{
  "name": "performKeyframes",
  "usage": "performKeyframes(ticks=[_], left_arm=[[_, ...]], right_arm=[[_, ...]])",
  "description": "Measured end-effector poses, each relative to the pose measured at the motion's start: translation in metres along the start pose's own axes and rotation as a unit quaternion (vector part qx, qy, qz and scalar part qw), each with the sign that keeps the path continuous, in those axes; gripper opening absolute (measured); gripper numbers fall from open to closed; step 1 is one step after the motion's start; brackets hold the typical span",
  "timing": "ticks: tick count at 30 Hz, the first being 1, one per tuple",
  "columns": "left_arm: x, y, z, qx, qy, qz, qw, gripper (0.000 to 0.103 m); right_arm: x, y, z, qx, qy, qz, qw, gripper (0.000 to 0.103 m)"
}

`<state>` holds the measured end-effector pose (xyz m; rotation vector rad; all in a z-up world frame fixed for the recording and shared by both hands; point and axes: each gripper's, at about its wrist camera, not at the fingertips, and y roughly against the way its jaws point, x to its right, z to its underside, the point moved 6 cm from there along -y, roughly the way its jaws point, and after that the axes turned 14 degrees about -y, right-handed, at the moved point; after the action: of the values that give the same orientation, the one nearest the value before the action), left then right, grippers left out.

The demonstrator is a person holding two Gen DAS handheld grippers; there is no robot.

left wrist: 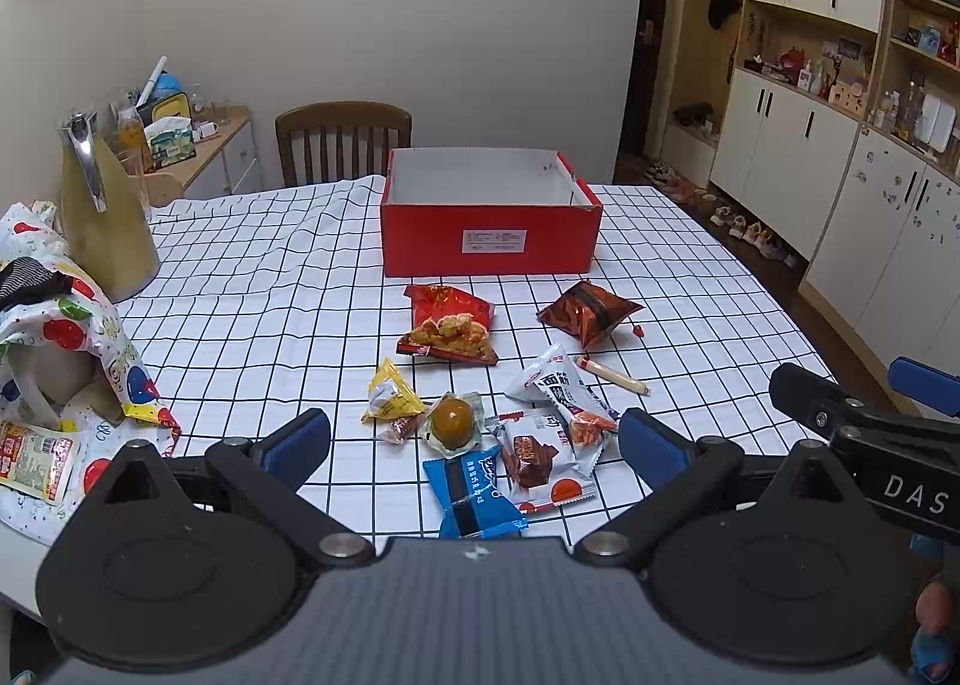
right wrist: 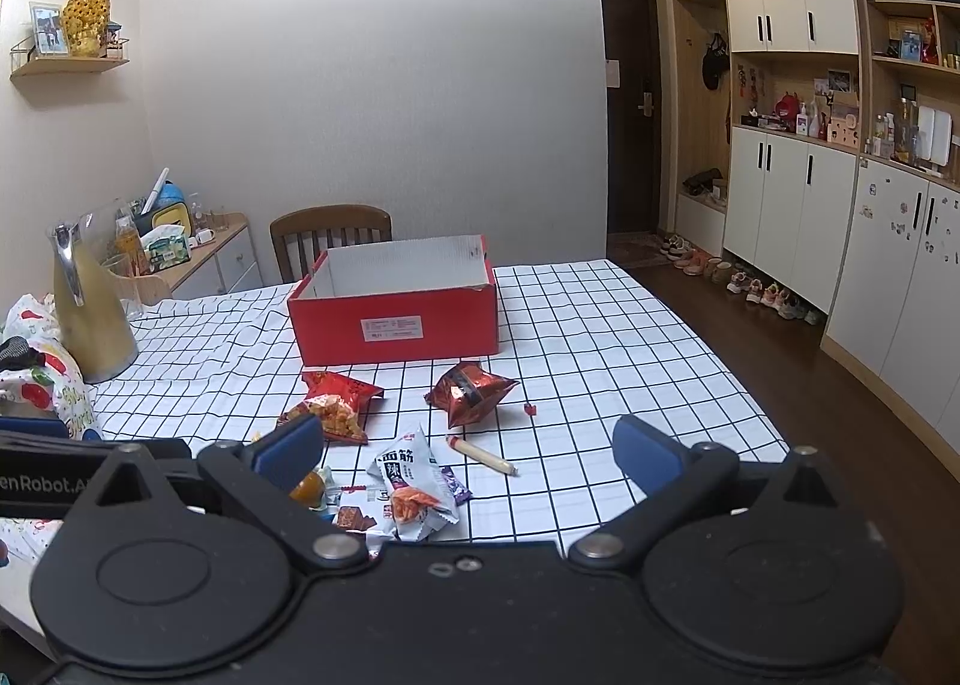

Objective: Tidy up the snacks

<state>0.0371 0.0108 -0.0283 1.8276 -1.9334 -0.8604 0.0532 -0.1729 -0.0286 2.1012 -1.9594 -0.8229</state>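
Both tools are held spread apart and unladen; the snack pile (left wrist: 498, 433) is found just ahead of the left tool (left wrist: 474, 439), nearer than the right tool (right wrist: 468, 454).

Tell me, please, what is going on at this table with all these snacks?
A person holds a claw in each hand above a checked tablecloth; both the left claw and the right claw are open and hold nothing. An open red cardboard box stands behind the snacks, its visible inside bare. The packets lie loose in front of it, among them a red snack bag, a dark red foil bag, a sausage stick and a blue wrapped wafer. Sorting appears not to have started.
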Motion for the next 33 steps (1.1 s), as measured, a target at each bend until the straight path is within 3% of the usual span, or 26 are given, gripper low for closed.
performKeyframes(ticks=[23,33], left_arm=[[-0.005,-0.017,-0.003,-0.018,0.012,0.006,0.9998,0.103],[-0.028,-0.047,0.000,-0.028,0.019,0.004,0.9994,0.103]], right_arm=[[0.000,-0.011,-0.001,-0.006,0.003,-0.004,1.000,0.103],[0.005,-0.040,0.000,-0.035,0.006,-0.007,0.999,0.101]])
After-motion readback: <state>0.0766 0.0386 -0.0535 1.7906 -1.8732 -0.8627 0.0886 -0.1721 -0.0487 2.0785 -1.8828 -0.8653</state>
